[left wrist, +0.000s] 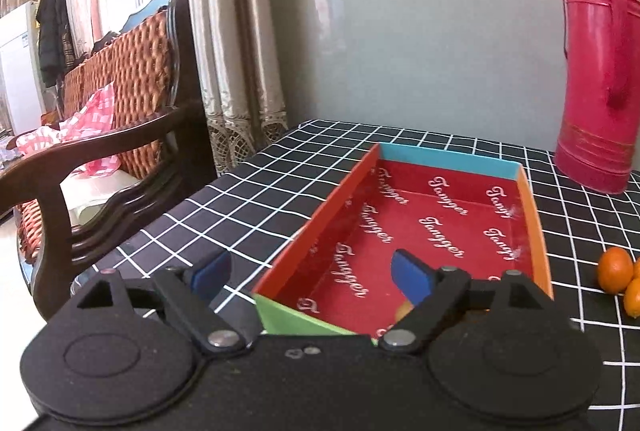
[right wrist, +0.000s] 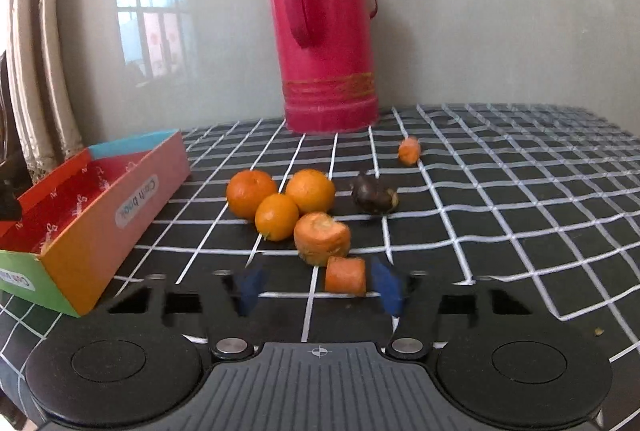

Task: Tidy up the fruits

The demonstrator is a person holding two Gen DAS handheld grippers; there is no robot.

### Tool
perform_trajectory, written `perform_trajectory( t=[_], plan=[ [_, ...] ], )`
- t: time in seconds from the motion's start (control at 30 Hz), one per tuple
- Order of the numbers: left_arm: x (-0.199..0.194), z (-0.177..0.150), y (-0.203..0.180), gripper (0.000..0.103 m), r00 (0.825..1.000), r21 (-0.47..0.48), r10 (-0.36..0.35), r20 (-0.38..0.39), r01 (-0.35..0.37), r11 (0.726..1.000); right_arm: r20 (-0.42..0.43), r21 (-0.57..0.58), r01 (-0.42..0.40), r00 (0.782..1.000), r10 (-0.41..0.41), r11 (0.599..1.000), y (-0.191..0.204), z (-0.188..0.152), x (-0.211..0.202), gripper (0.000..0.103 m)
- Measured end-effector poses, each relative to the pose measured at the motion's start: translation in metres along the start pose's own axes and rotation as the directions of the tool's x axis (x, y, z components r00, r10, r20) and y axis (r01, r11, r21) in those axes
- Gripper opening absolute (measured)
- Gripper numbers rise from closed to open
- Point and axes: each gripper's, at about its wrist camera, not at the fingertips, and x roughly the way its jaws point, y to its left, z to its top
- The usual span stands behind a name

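**Fruit on the bench, box beside it**

Three oranges sit bunched together on the checked bench, touching one another, just right of the colourful open box. In front of them lie two carrot chunks: a larger one touching the nearest orange, and a smaller one just below it. A dark, lumpy piece lies to the right of the oranges, and another small carrot bit sits farther back, near the red thermos that stands upright against the wall.

The right tool is low over the bench with the smaller carrot chunk between its blue pads; the chunk lies close to the right-hand pad, while a clear gap separates it from the other, so nothing is gripped.

The left tool is spread wide and released, straddling the box's near left wall. An orange-yellow piece shows inside the box, mostly hidden behind one pad. A wooden armchair stands beyond the bench edge.
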Motion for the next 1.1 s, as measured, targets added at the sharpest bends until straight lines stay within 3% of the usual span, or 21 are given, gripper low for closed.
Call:
perform_trajectory(
  t=[0.13, 0.17, 0.37, 0.53, 0.7, 0.73, 0.97, 1.1],
  plan=[
    [0.002, 0.0, 0.008, 0.081, 1.0, -0.01, 0.013, -0.003, -0.013, 1.0, -0.003, -0.002, 0.02, 1.0, -0.02, 1.0, 0.001, -0.001, 0.003, 0.038],
    [0.002, 0.0, 0.01, 0.081, 1.0, -0.014, 0.015, -0.005, -0.015, 1.0, -0.002, -0.004, 0.024, 1.0, -0.024, 1.0, 0.0, -0.001, 0.003, 0.023],
    [0.007, 0.002, 0.025, 0.082, 0.999, -0.045, 0.037, -0.024, -0.038, 0.998, 0.011, 0.011, -0.002, 1.0, 0.002, 1.0, 0.002, -0.001, 0.0, 0.022],
    [0.011, 0.001, 0.038, 0.083, 0.997, -0.074, 0.059, -0.044, -0.062, 0.995, 0.106, -0.039, -0.051, 0.993, 0.055, 0.998, 0.02, 0.002, -0.012, 0.022],
    [0.016, -0.001, 0.052, 0.083, 0.995, -0.084, 0.081, -0.064, -0.087, 0.993, 0.216, -0.114, -0.138, 0.963, 0.16, 0.984, 0.044, 0.004, -0.027, 0.022],
    [0.017, -0.001, 0.056, 0.087, 0.995, -0.087, 0.075, -0.067, -0.081, 0.993, 0.223, -0.125, -0.152, 0.958, 0.177, 0.98, 0.049, 0.004, -0.028, 0.022],
    [0.014, -0.003, 0.068, 0.089, 0.999, -0.086, 0.023, -0.047, -0.027, 0.996, 0.223, -0.166, -0.253, 0.932, 0.286, 0.953, 0.079, 0.003, -0.028, 0.022],
    [0.007, -0.002, 0.074, 0.089, 0.999, -0.089, 0.038, 0.0, -0.038, 0.995, 0.207, -0.19, -0.306, 0.916, 0.343, 0.933, 0.098, 0.003, -0.024, 0.022]
  ],
)
